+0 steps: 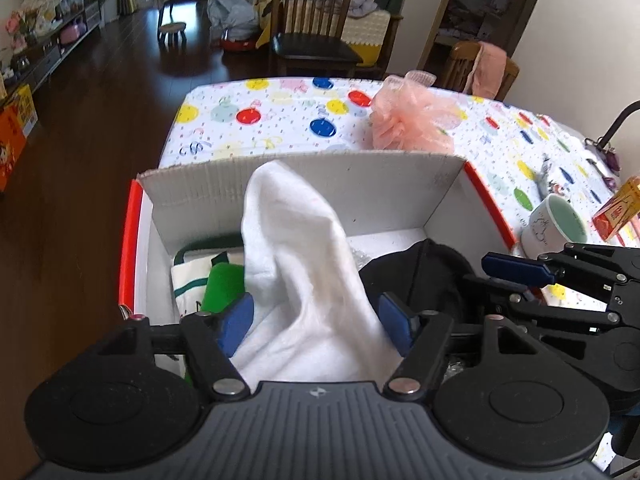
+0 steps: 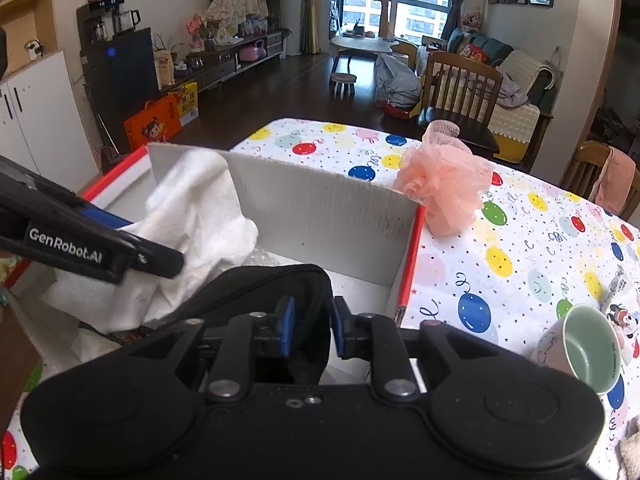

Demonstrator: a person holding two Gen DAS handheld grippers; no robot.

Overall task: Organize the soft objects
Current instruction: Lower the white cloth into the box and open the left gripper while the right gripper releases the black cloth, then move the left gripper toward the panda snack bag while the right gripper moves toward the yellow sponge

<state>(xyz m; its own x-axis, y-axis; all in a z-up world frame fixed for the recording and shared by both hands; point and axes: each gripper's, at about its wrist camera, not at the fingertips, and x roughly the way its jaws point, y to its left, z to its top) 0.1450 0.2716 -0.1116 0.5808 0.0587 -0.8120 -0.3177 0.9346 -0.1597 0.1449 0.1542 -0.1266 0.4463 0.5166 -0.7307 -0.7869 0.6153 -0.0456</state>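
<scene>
— Two grippers we hold over the cardboard box [image 1: 352, 184], which fills the middle of the left wrist view. What do we see in the left gripper [image 1: 316, 318]?

— Its blue fingers [image 1: 236, 320] are spread, and the white cloth [image 1: 296, 264] rises between them, from the bottom centre up to the far wall of the box. We cannot tell if the pads really press the cloth.

— And the right gripper [image 2: 314, 330]?

— In the right wrist view its fingers [image 2: 286, 330] are close together at the lower centre, pinching the edge of the black cap [image 2: 256, 288]. The cap lies inside the box, at its right side.

— What else lies in the box?

— At the lower left of the left wrist view we see a green and white fabric item [image 1: 208, 280], beside the white cloth.

— And outside the box?

— On the balloon tablecloth [image 2: 500, 264] the pink mesh sponge [image 2: 448, 180] stands just behind the far right corner of the box, in the upper right of the frame. A mug [image 2: 580, 348] with a green inside lies tilted near the right edge.
</scene>
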